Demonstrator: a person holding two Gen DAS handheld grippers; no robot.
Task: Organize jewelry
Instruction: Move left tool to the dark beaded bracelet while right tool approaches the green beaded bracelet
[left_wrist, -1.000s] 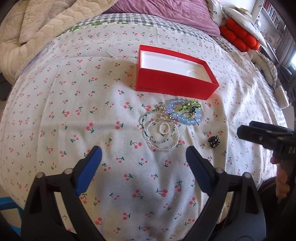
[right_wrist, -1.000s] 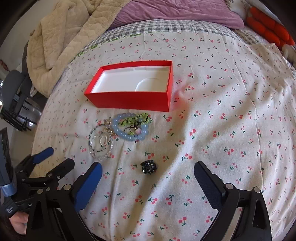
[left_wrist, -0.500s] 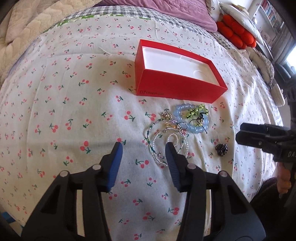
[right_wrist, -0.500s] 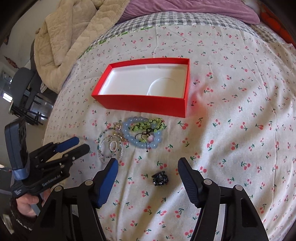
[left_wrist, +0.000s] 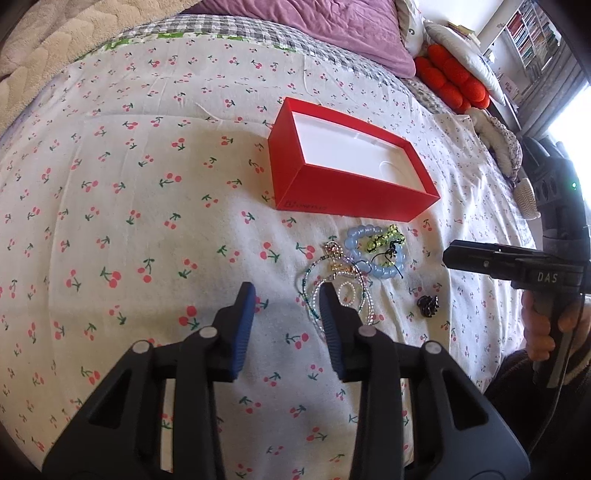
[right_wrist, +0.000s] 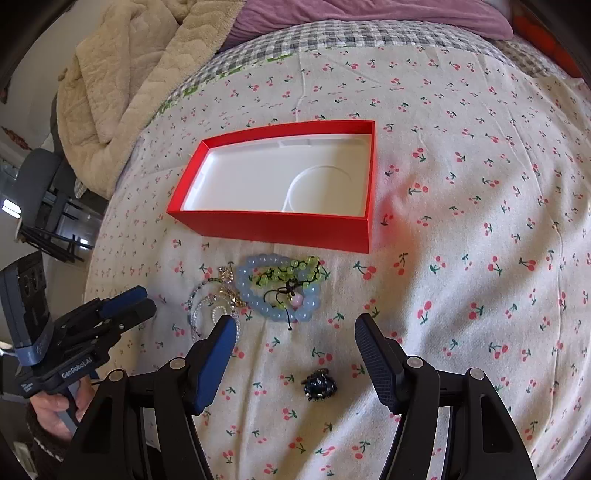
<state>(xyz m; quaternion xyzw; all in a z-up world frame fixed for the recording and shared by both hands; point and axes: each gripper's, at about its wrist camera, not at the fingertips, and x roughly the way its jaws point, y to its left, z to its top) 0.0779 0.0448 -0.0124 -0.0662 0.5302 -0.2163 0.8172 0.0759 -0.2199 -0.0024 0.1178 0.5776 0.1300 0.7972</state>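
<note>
An open red box with a white insert lies on the cherry-print bedspread. In front of it lies a heap of jewelry: a pale blue bead bracelet, a green bead bracelet, and pearl and bead necklaces. A small dark ornament lies apart, nearer me. My left gripper is open and empty, its right finger beside the necklaces. My right gripper is open and empty, just short of the blue bracelet.
A beige blanket and a purple pillow lie at the head of the bed. Red cushions lie at the far right. The bedspread stretches wide to the left of the box.
Both grippers have moved forward toward the jewelry heap, and their jaws have narrowed. The left gripper's jaws narrowed most. The jewelry and box have not moved.
</note>
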